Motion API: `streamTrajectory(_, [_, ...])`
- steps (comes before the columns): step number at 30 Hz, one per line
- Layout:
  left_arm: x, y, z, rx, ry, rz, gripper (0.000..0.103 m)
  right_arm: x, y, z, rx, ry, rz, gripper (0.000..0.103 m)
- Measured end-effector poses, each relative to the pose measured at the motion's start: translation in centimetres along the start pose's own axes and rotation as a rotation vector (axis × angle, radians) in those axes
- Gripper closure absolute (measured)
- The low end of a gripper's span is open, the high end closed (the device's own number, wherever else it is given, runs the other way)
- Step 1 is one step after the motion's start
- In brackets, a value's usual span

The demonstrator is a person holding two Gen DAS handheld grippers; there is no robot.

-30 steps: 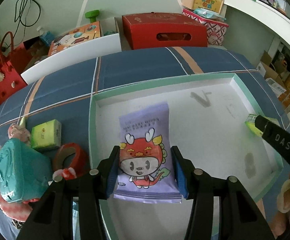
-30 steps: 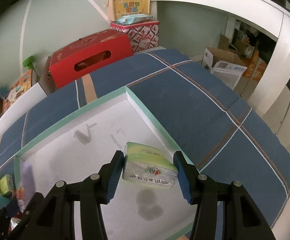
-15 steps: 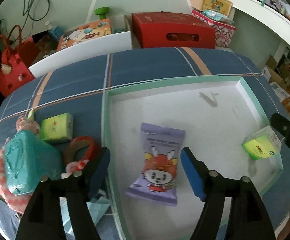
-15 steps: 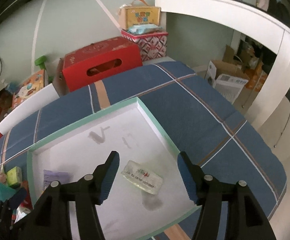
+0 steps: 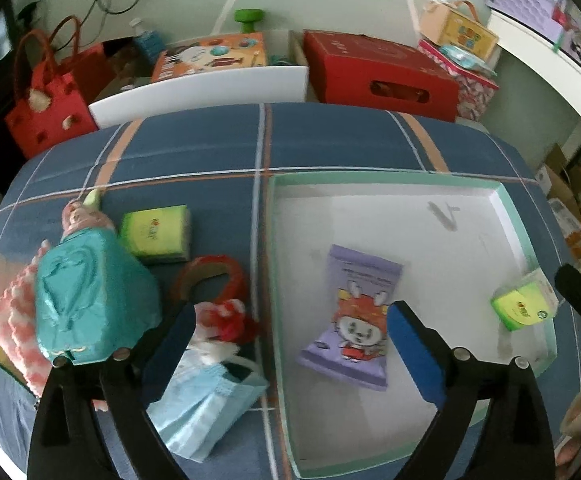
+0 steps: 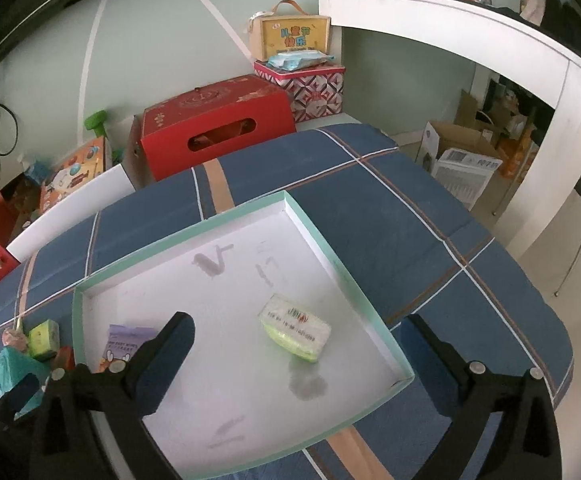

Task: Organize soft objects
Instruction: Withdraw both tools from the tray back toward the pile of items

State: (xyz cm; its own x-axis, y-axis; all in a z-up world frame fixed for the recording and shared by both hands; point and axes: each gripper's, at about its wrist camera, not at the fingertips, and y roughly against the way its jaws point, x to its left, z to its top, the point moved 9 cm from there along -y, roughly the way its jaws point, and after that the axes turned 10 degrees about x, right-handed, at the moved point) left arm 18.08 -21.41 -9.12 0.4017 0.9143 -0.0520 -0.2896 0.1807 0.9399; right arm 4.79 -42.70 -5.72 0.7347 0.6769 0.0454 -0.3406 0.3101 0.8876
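My left gripper [image 5: 290, 344] is spread wide and holds nothing; its two blue-padded fingers [image 5: 412, 354] hang above the table. Just inside its right finger lies the purple wipes packet [image 5: 352, 316], flat on the floor of the mint-rimmed white tray [image 5: 386, 178], printed side up and slightly skewed. The tray's near-left wall runs between my two fingers. Under and beside my left finger sit a red-and-white fluffy thing [image 5: 226, 320] and a light blue face mask [image 5: 206, 404], both on the blue plaid cloth [image 5: 194, 148] outside the tray. Further left of that finger are a red tape roll [image 5: 214, 276], a teal pouch [image 5: 86, 300] on a pink striped cloth [image 5: 14, 328], and a green tissue pack [image 5: 154, 232]. Far to my right, by the tray's right wall, lies a second green tissue pack [image 5: 524, 306], with the tip of the other gripper just beyond it.

My right gripper [image 6: 302, 360] is likewise released, fingers wide apart and empty. That second green tissue pack [image 6: 295, 327] rests on the tray floor ahead, between the fingers but clear of both. Past my left finger I see the purple packet [image 6: 124, 342]. Beyond the table stands a red box [image 6: 214, 128].
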Motion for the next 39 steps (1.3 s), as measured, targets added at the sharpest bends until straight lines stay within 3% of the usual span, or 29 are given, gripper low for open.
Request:
streamTrajectory(11, [2.9, 0.4, -0.5, 0.012, 0.105, -0.022, 0.006, 0.3, -0.3, -0.3, 0.005, -0.024, 0.048, 0.000])
streamTrajectory(15, [3.5, 1.2, -0.6, 0.010, 0.123, -0.070, 0.006, 0.8, 0.1, -0.1, -0.015, -0.024, 0.078, 0.000])
streamTrajectory(20, [3.7, 3.0, -0.8, -0.013, 0.113, -0.090, 0.006, 3.5, 1.1, -0.5, -0.018, 0.012, 0.163, 0.000])
streamTrajectory(25, [3.1, 4.8, -0.8, -0.031, 0.103, -0.167, 0.006, 6.2, 2.7, -0.9, -0.048, 0.050, 0.208, 0.000])
streamTrajectory(32, [6.6, 7.9, -0.4, -0.121, 0.154, -0.106, 0.006, 9.5, 4.2, -1.4, -0.084, 0.097, 0.266, 0.000])
streamTrajectory(39, [13.0, 8.7, -1.3, -0.148, 0.272, -0.020, 0.006, 13.9, 4.3, -3.0, -0.065, 0.171, 0.344, 0.000])
